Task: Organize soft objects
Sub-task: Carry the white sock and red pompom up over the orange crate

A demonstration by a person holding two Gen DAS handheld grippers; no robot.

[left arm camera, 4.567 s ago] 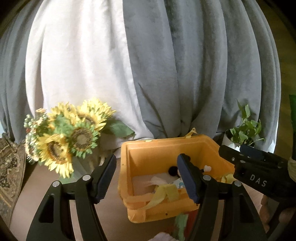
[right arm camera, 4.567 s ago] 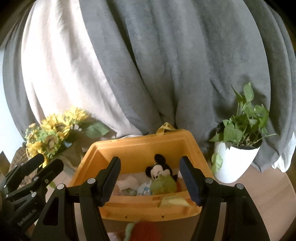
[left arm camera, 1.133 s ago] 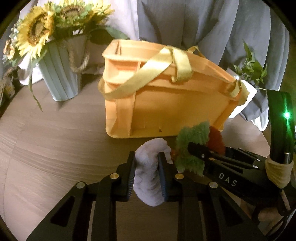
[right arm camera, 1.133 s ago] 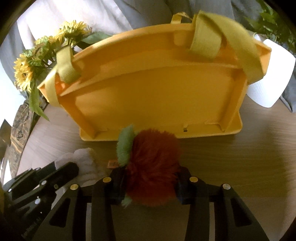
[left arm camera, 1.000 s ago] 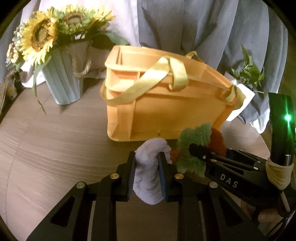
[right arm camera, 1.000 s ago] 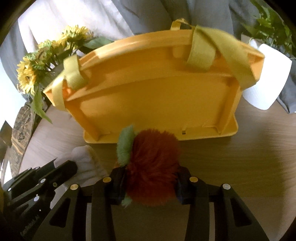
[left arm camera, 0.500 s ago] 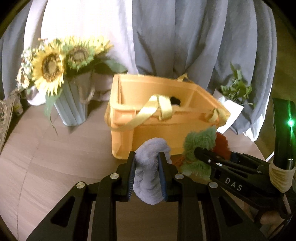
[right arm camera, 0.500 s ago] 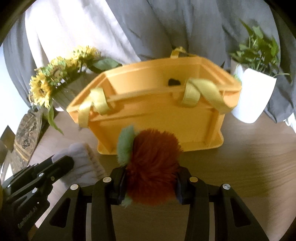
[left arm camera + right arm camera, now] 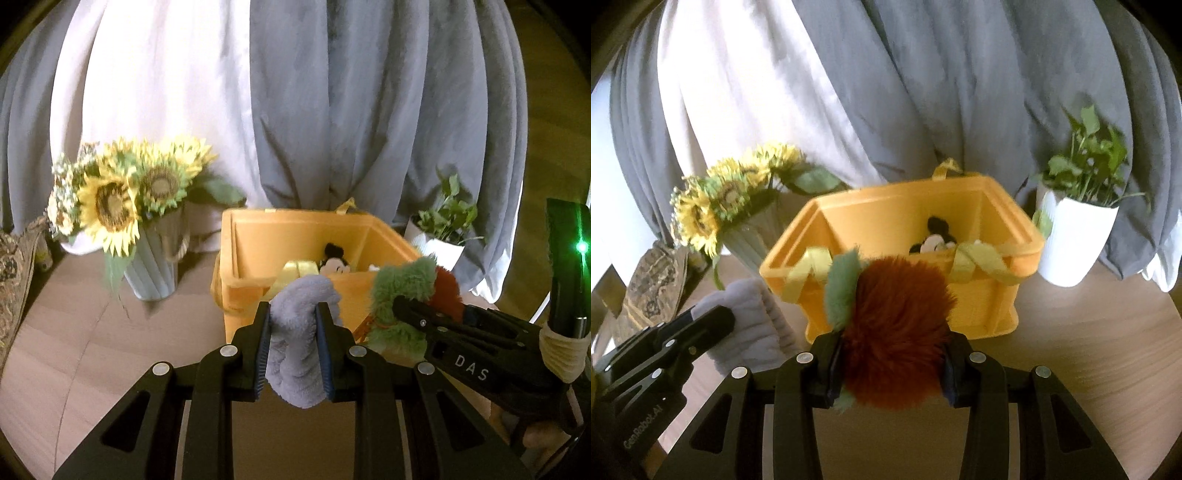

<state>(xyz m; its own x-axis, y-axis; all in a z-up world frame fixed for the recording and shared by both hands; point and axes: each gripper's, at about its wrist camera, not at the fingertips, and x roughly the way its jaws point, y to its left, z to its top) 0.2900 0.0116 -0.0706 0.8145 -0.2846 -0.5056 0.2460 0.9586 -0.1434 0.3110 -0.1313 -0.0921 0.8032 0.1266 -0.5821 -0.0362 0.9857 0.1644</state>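
Note:
My left gripper [image 9: 293, 343] is shut on a pale lavender plush [image 9: 295, 332], held above the table in front of the orange basket [image 9: 258, 240]. My right gripper [image 9: 892, 363] is shut on a red furry plush with green leaves [image 9: 897, 325], also lifted before the basket [image 9: 897, 210]. The red plush shows in the left wrist view [image 9: 406, 291] and the lavender plush in the right wrist view [image 9: 753, 321]. Inside the basket lies a Mickey Mouse plush [image 9: 934, 240] with other soft items.
A sunflower bouquet in a ribbed vase [image 9: 151, 266] stands left of the basket. A white pot with a green plant [image 9: 1075, 243] stands to its right. Grey and white curtains hang behind. A patterned cushion [image 9: 653, 291] lies far left. The wooden table [image 9: 1089, 350] runs under both grippers.
Both grippers have risen with their plush toys, so the basket's open top and the Mickey plush inside are now in sight. Both grips are unchanged.

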